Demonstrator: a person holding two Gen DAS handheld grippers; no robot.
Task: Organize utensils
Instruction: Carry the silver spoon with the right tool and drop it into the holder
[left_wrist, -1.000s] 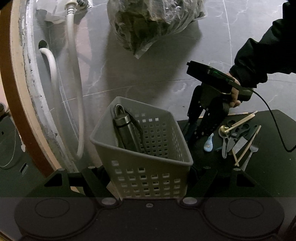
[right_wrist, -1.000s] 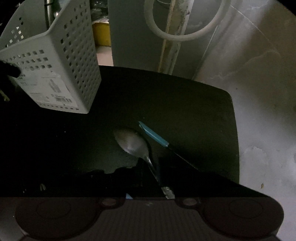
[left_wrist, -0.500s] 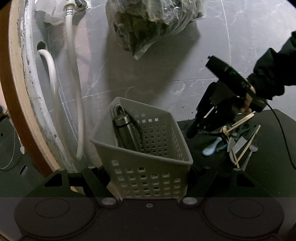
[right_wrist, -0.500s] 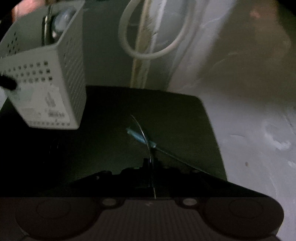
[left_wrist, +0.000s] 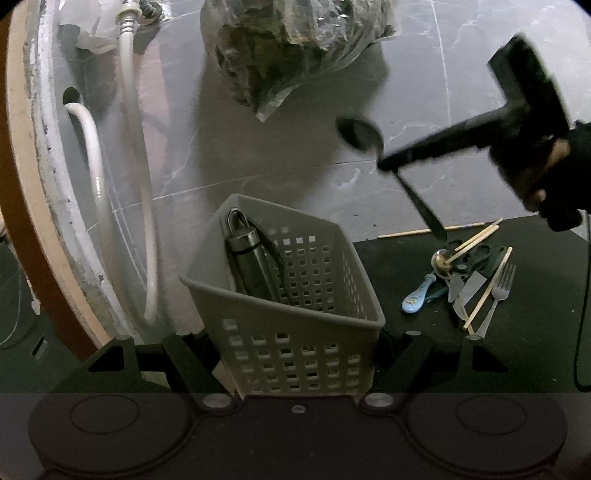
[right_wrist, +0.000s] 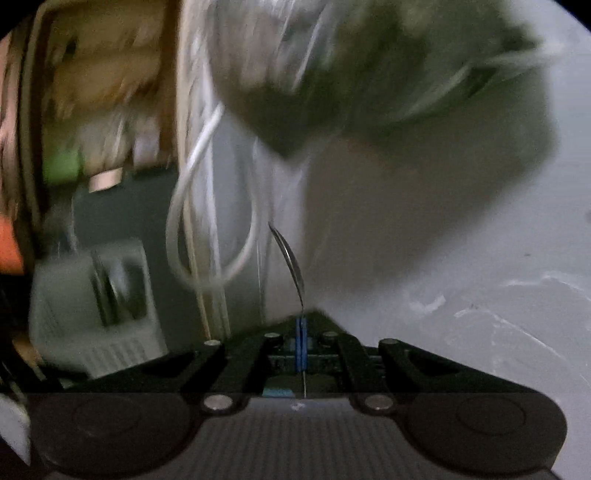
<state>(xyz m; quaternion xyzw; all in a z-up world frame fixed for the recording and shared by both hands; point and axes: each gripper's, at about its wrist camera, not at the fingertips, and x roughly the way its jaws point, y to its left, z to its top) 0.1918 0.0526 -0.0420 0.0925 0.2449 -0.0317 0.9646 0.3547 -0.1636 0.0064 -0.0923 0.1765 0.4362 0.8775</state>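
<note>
My right hand-held gripper (left_wrist: 388, 162) pinched a slim metal spoon (left_wrist: 360, 134) by its handle. My left hand-held gripper (left_wrist: 295, 354) clamped the perforated grey plastic basket (left_wrist: 295, 314), a steel cylinder (left_wrist: 251, 258) inside.

White hose (left_wrist: 136, 184) beside plastic bag (left_wrist: 295, 48) on marble floor (left_wrist: 424, 92).

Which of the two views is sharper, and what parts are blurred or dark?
Left wrist view: sharp on the basket, only the spoon and right gripper are smeared. Right wrist view: background heavily blurred, dim; the spoon edge stays crisp.
</note>
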